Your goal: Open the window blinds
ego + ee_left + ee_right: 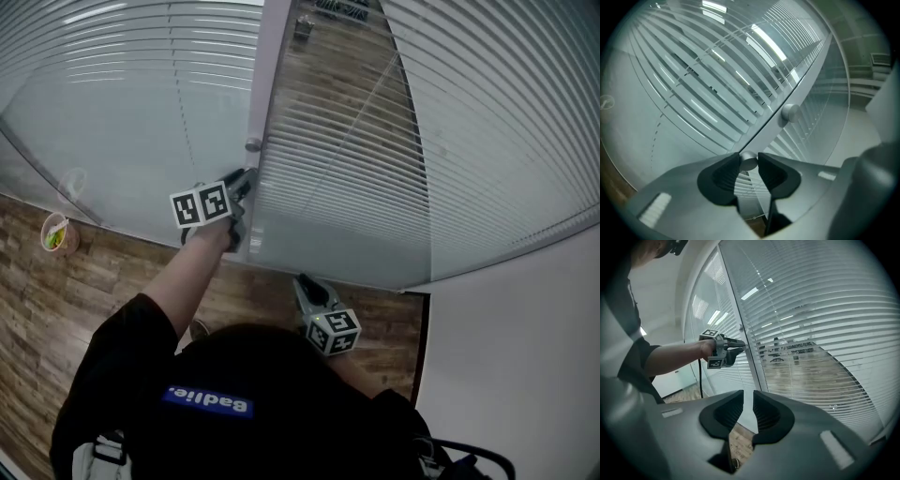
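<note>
The left hand-held gripper (pixel 246 178) is clamped on a small round knob (pixel 749 162) on the post (pixel 270 84) between the two glass panes. A second knob (pixel 790 113) sits just above it on the same post. The blinds (pixel 469 122) hang behind the glass on both sides, with their slats tilted part-open. The right hand-held gripper (pixel 748 398) hangs low near the pane's bottom edge, its jaws a narrow gap apart and empty. Wooden floor (pixel 103 281) lies free to the left, and a white wall (pixel 525 375) closes in at the right.
</note>
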Demonstrator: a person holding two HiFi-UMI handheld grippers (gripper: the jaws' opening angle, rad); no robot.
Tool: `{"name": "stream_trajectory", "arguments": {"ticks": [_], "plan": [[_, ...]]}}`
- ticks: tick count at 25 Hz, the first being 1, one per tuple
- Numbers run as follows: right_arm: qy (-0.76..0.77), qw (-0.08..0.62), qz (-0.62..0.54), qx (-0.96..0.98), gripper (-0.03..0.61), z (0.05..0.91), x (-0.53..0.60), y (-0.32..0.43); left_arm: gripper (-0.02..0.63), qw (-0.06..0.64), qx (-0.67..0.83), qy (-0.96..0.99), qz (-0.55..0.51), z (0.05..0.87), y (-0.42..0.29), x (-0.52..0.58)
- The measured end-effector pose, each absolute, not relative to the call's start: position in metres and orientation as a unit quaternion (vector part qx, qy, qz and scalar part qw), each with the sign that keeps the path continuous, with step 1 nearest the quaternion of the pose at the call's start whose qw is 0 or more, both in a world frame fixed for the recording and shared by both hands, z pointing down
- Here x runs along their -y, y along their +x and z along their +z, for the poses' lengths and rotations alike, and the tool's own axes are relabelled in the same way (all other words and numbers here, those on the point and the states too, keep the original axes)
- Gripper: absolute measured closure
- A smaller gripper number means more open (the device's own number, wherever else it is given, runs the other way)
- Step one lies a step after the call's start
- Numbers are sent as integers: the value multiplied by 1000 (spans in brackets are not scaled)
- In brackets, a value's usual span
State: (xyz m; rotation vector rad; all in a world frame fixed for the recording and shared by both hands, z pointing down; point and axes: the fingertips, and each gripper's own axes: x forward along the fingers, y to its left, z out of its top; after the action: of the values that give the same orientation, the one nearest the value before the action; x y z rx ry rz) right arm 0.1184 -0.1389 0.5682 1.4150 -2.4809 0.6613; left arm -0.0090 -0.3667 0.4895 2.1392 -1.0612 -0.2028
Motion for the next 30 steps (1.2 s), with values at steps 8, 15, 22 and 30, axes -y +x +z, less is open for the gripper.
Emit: {"name": "stream_trajectory", "arguments": {"ticks": [8, 15, 22, 30], "plan": [[481, 105, 224, 841, 511, 565, 139, 119, 492, 362, 412, 833, -76, 486, -8, 366], [489, 108, 221, 837, 495, 565, 142, 121, 488, 357, 415, 834, -73, 487, -9, 367], [487, 107, 219, 839, 484, 564, 143, 118, 485, 349, 420, 836, -66, 486, -12, 363], [459, 99, 231, 853, 482, 571, 143, 111, 489, 322, 450, 831, -52, 479, -31, 354]]}}
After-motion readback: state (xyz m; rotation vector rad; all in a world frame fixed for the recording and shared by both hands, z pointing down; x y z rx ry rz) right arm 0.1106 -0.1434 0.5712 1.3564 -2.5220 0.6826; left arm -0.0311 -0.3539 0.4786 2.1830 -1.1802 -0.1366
